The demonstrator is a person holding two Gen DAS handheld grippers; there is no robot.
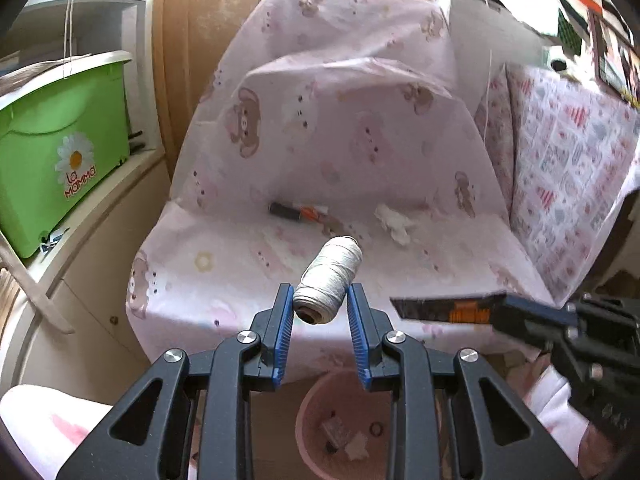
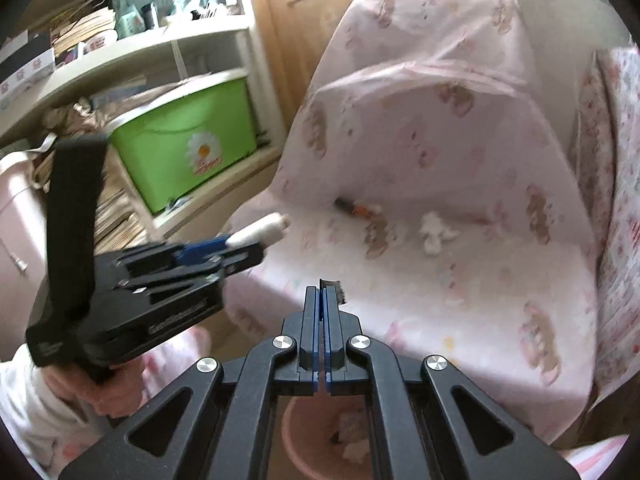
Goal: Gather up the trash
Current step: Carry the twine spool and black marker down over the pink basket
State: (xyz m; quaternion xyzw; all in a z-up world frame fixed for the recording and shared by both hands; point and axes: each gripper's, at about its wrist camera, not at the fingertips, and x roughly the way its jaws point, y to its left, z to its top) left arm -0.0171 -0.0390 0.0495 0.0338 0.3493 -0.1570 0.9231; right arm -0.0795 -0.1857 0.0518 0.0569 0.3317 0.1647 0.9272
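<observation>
At bottom centre, our left gripper (image 1: 320,304) clasps the spool (image 1: 329,282), our right (image 2: 322,300) pinches a wrapper (image 2: 334,286); either could miss the bin (image 1: 308,408).

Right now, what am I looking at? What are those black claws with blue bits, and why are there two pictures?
No robot here: a person holds a claw tool in each hand, and each tool has a camera looking along its two fingers. So one picture is from the left claw, one from the right.

The left gripper pinches a spool of pale thread. The right gripper is shut on a thin dark wrapper; you see the wrapper best from the left camera.

Ahead is a chair under a pink sheet with bears on it. On its seat lie a marker and a crumpled tissue.

Below the claws stands a pink bin with some bits already inside.
</observation>
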